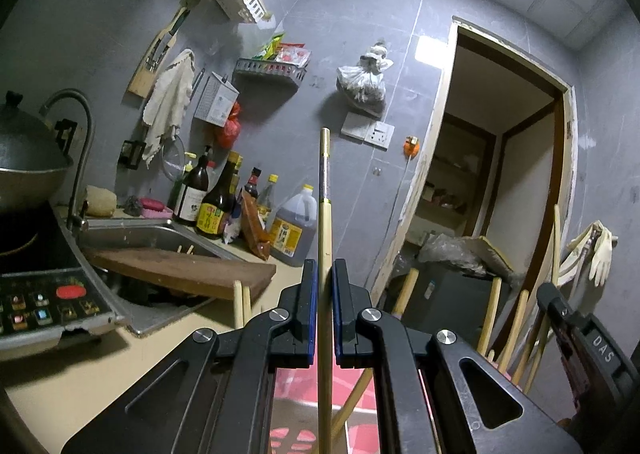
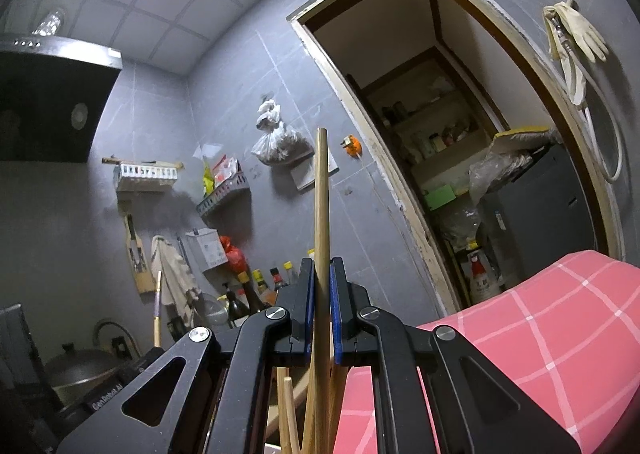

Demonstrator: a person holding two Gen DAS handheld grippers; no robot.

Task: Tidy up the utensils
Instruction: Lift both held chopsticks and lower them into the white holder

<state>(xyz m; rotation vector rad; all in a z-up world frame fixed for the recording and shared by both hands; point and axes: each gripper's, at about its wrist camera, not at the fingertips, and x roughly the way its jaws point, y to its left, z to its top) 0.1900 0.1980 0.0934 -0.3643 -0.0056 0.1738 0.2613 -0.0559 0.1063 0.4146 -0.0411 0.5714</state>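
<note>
In the left wrist view my left gripper (image 1: 324, 274) is shut on a pale chopstick (image 1: 325, 182) with a dark patterned band, held upright between the blue pads. A black finger (image 1: 554, 304) of the right gripper shows at the right edge, beside several loose chopsticks (image 1: 520, 318). In the right wrist view my right gripper (image 2: 321, 270) is shut on a plain bamboo chopstick (image 2: 322, 194), also upright. More chopsticks (image 2: 290, 414) stand below its jaws. The banded chopstick (image 2: 157, 306) rises at the lower left.
A steel sink (image 1: 160, 234) with a wooden board (image 1: 180, 270) across it lies left, beside an induction cooker (image 1: 40, 294). Sauce bottles (image 1: 216, 202) line the counter. A pink checked cloth (image 2: 540, 334) lies at the right. A doorway (image 1: 500, 174) opens ahead.
</note>
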